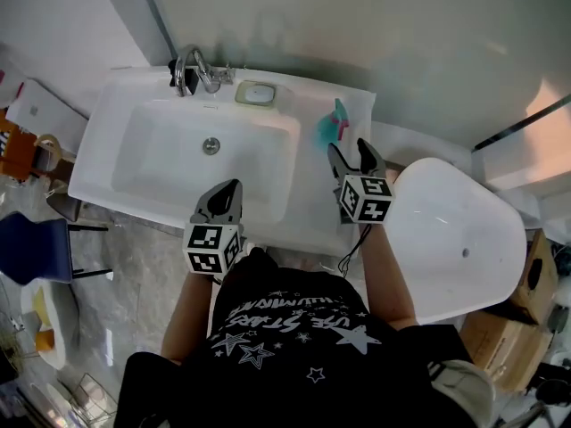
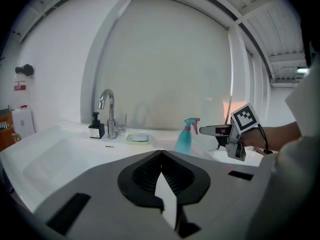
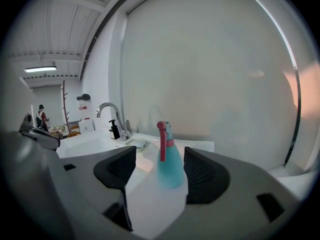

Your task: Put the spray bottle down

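The right claw [image 1: 349, 148] has its jaws spread wide, with nothing pressed between the pads. Just ahead of its tips, in line with the gap and free of both pads, the spray bottle [image 3: 169, 161] stands upright. It is teal with a pink trigger head, and it rests on the flat ledge of the white sink [image 1: 107, 150], at the basin's right side. Seen along this claw, the bottle fills the middle of the opening while the pads stand off on either side of it.

To the left of the right claw and a little nearer the person, the left claw [image 2: 161, 154] has its jaws together and holds nothing. It hangs over the sink's near edge. Ahead of it lies the hollow of the basin. Past that, at the far rim, stands a chrome tap [image 1: 192, 71], with a small dark pump bottle [image 2: 96, 128] just to its left and a soap dish [image 1: 256, 94] just to its right
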Motion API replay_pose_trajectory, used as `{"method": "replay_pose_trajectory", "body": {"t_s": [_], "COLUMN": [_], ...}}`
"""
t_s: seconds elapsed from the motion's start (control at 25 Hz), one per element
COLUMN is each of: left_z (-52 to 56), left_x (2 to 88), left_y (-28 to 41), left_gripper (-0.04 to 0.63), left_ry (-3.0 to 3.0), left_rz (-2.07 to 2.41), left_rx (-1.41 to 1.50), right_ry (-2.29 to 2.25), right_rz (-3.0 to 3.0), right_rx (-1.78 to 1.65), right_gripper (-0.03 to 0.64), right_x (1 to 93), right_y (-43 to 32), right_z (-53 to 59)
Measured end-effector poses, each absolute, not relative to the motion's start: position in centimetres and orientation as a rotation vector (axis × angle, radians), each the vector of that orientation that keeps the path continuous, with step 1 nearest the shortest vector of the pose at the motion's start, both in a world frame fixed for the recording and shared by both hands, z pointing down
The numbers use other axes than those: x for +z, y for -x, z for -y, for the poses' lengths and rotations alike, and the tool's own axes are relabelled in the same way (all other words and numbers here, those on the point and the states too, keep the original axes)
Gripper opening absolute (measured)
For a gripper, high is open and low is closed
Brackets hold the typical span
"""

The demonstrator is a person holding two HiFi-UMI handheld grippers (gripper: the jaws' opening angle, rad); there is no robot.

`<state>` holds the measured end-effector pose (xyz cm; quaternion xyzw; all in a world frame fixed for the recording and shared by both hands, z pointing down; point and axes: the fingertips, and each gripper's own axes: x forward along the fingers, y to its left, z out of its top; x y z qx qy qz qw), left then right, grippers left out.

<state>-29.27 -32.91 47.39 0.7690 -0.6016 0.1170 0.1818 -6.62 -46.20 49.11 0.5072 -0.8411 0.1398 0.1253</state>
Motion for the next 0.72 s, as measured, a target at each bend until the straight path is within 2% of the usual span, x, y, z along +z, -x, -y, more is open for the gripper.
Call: {"method": "replay_pose_trajectory", "body": {"t_s": [0.32, 0.4, 0.72], "left_z": [25.4, 23.2, 13.1], "left_x": [45.5, 45.5, 48.4], "left_y": [26.2, 25.5, 22.9], "left_gripper": [0.015, 0.015, 0.015], "left_ry": [-2.092, -2.053, -1.843], "left_rz": [1.852, 1.892, 2.000], "left_rx": [0.282, 0.272, 0.271], "right_ry": [-1.297, -1.240, -1.009], "right_rz": [2.607, 2.655, 2.720], "right_rx": [0.357, 0.362, 0.382], "right_gripper": [0.281, 0.221, 0.077], "right_x": [46.0, 45.3, 47.1], "right_y": [6.0, 6.1, 6.8], "right_z": [40.8, 39.5, 32.8]}}
